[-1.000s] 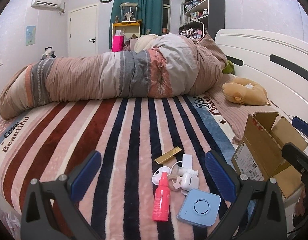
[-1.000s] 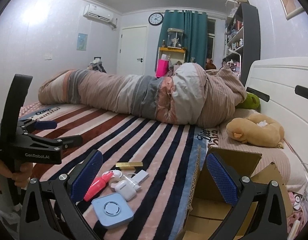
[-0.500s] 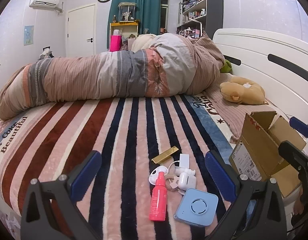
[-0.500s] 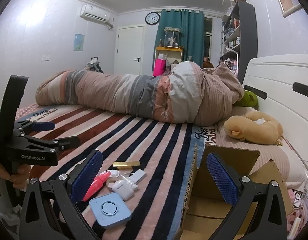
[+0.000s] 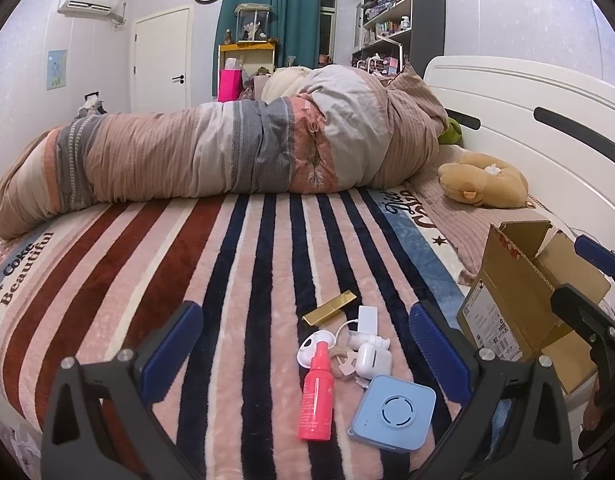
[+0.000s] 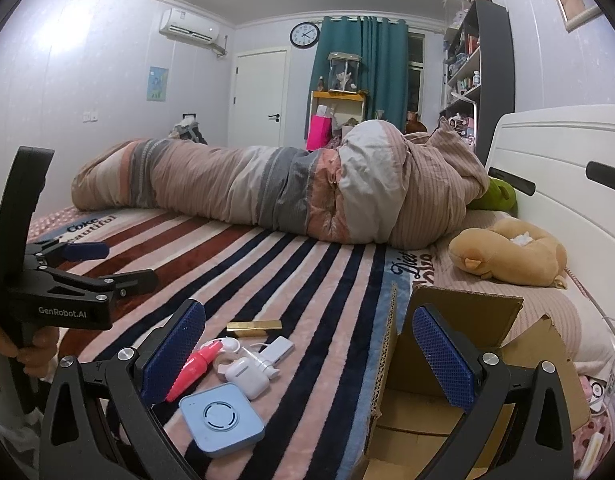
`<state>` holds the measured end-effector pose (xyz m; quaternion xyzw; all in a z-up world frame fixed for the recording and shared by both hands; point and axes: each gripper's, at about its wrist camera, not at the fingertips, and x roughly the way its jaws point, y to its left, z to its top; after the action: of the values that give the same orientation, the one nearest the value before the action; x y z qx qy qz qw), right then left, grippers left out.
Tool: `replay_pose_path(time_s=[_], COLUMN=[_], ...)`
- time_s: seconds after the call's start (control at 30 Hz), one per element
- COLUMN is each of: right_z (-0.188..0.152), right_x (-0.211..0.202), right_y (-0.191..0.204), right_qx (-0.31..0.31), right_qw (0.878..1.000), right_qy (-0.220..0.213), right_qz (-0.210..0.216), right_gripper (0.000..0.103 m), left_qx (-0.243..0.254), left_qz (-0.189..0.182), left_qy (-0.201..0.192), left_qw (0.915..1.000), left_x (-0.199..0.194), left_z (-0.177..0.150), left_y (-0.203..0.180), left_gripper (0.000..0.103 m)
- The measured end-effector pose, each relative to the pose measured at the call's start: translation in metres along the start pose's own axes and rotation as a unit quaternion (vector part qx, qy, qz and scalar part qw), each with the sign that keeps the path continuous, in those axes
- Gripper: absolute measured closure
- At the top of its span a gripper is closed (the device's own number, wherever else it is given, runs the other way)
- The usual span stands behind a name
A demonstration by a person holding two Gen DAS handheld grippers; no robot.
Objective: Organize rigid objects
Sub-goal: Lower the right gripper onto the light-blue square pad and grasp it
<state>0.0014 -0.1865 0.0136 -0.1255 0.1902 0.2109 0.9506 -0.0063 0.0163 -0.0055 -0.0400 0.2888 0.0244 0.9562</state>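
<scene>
Small items lie on the striped blanket: a pink spray bottle (image 5: 316,400), a light blue square device (image 5: 392,412), a white earbud case (image 5: 373,360), a white charger (image 5: 367,317) with cable, and a gold bar (image 5: 329,307). They also show in the right wrist view: bottle (image 6: 193,368), blue device (image 6: 221,419), earbud case (image 6: 247,376), gold bar (image 6: 254,325). An open cardboard box (image 5: 523,300) stands to their right. My left gripper (image 5: 306,350) is open, above the items. My right gripper (image 6: 309,354) is open, at the box's left wall (image 6: 383,364).
A rolled duvet (image 5: 227,152) lies across the far side of the bed. A tan plush toy (image 5: 483,180) sits by the white headboard (image 5: 527,112). The left gripper body (image 6: 63,292) shows at the left of the right wrist view.
Both cameras have shifted slightly; the items sit a little further left and lower in the views. Both grippers stay open. No item has moved.
</scene>
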Motion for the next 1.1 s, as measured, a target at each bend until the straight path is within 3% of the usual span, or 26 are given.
replay_pose_path(time_s=[0.2,0.47,0.63,0.73,0.8,0.83,0.93,1.1], right_z=[0.003,0.002,-0.04,-0.069,-0.086,-0.093,-0.105,-0.112], right_x=[0.004,0.038,0.096,0.123,0.136,0.141,0.145,0.14], right_y=[0.024,0.073,0.092,0.09,0.083,0.077,0.07,0.071], right_qx=[-0.066,-0.11,-0.095,-0.078,-0.05,-0.034,-0.038,-0.062], right_qw=[0.998,0.988,0.973,0.963,0.949,0.943,0.944,0.937], right_qy=[-0.008,0.042,0.137,0.193,0.231,0.247,0.254,0.272], right_qz=[-0.005,0.096,0.161,0.173,0.207,0.219,0.206,0.21], right_gripper=[0.0,0.0,0.005,0.005,0.005,0.005,0.004,0.004], left_qx=[-0.001,-0.029,-0.037,-0.038,-0.045,-0.049,-0.041,-0.031], left_qz=[0.009,0.036,0.034,-0.004,-0.037,-0.037,-0.022,-0.028], left_qy=[0.005,0.018,0.038,0.067,0.093,0.098,0.104,0.112], left_qw=[0.9999,0.9988,0.998,0.997,0.994,0.9933,0.9935,0.9928], left_x=[0.004,0.022,0.053,0.076,0.091,0.095,0.104,0.108], left_z=[0.0,-0.005,-0.024,-0.038,-0.046,-0.048,-0.051,-0.055], left_y=[0.008,0.05,0.075,0.081,0.084,0.084,0.079,0.071], left_gripper=[0.0,0.0,0.0,0.0,0.0,0.0,0.0,0.0])
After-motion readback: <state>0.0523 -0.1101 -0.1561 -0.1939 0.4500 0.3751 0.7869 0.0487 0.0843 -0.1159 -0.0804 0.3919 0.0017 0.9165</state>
